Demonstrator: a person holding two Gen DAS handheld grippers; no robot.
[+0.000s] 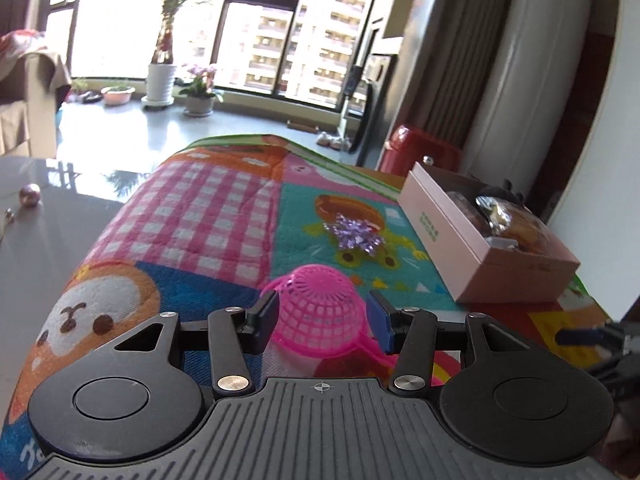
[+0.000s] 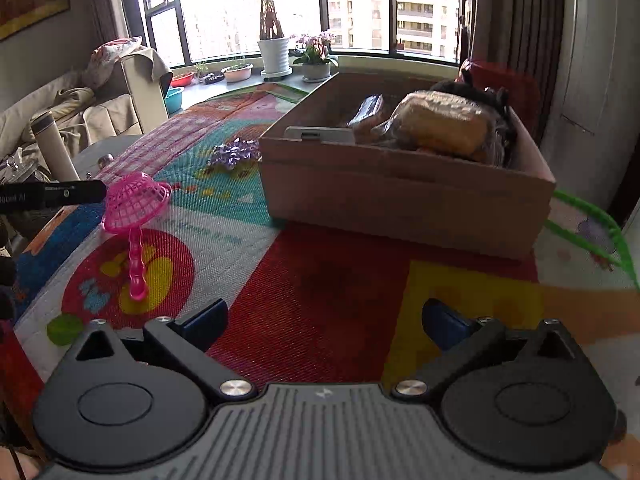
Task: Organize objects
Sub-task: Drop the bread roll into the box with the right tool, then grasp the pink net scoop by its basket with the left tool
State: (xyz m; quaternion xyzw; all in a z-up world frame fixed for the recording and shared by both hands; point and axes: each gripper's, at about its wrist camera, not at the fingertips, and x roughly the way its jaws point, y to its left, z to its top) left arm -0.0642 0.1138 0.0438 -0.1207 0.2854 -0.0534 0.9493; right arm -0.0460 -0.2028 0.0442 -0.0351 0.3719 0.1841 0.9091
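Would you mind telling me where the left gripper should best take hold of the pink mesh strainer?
Probably across the mesh bowl of the pink strainer, coming from its domed side. The bowl lies dome-up on the mat, and the open left gripper already straddles it. The thin handle lies flat on the mat and seems harder to pinch.

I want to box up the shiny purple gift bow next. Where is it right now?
The purple bow lies on the play mat, just left of the cardboard box and beyond the pink strainer.
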